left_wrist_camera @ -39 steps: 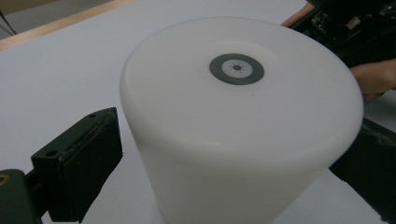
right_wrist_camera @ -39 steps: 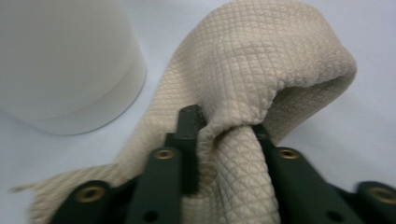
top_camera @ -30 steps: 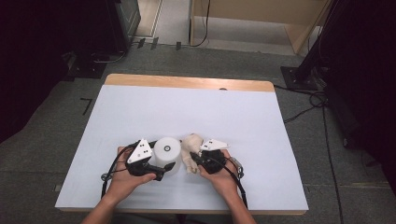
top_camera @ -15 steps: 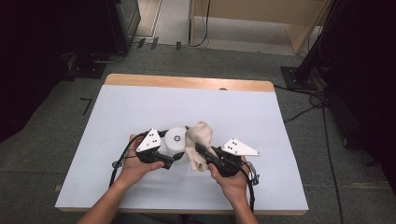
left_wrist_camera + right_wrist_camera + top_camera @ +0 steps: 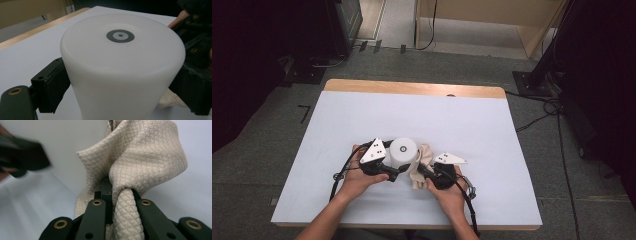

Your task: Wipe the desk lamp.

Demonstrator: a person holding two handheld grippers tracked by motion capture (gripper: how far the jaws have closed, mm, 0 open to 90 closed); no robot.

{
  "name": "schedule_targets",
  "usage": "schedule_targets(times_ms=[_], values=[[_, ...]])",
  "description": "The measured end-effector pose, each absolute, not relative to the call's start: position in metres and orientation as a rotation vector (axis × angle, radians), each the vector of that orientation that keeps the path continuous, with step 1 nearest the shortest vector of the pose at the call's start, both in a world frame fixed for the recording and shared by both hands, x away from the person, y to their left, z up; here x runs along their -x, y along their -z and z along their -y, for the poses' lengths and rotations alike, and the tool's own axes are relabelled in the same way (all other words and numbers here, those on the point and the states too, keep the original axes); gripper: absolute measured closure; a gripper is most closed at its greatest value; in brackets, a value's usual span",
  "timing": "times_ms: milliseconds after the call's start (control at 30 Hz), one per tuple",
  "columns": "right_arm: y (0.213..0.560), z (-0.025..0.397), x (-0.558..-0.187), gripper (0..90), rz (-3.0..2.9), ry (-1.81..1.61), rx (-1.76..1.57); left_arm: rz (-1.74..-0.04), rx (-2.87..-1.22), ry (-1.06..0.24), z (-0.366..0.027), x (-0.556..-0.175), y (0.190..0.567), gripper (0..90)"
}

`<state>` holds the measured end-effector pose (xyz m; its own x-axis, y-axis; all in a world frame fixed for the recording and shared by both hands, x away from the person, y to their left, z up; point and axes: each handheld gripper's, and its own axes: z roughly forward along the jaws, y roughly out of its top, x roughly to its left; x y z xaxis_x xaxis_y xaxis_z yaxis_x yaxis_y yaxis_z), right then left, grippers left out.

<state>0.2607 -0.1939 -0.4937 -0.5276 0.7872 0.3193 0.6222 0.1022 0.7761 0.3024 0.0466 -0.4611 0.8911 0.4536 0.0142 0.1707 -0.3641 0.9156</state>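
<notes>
A white upturned cup (image 5: 403,151) with a small grey disc on its base stands on the white table (image 5: 462,125). My left gripper (image 5: 398,171) is shut on the cup (image 5: 120,72), one black pad on each side of its wall. Against the cup's right side hangs a beige quilted cloth (image 5: 421,166). My right gripper (image 5: 422,170) is shut on a bunched fold of that cloth (image 5: 140,167), which drapes over the jaws. The cup's white wall (image 5: 62,147) rises behind the cloth in the right gripper view.
The table's wooden far edge (image 5: 412,87) lies beyond the work area. Black equipment (image 5: 339,25) and cables (image 5: 542,117) sit on the grey floor around the table. Both forearms enter from the bottom edge.
Both hands have shifted slightly right and toward the near edge with the cup and cloth. The right gripper has turned so the cloth sits closer against the cup.
</notes>
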Motion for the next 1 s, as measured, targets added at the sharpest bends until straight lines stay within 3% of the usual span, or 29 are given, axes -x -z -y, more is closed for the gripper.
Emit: schedule_targets(times_ms=[200,500,833,1000], values=[[0.492,0.189,-0.259,83.6,-2.209,-1.405,-1.381,-0.415,-1.958,-0.288,-0.054,-0.306,0.46,8.9],[0.446,0.195,-0.243,83.1,-2.062,-1.613,-1.226,-0.418,-1.951,-0.286,-0.056,-0.305,0.461,8.8],[0.493,0.19,-0.26,82.8,-2.231,-1.425,-1.429,-0.464,-1.956,-0.295,-0.057,-0.302,0.458,8.7],[0.493,0.2,-0.264,82.7,-2.19,-1.417,-1.466,-0.542,-1.924,-0.32,-0.064,-0.295,0.454,3.9]])
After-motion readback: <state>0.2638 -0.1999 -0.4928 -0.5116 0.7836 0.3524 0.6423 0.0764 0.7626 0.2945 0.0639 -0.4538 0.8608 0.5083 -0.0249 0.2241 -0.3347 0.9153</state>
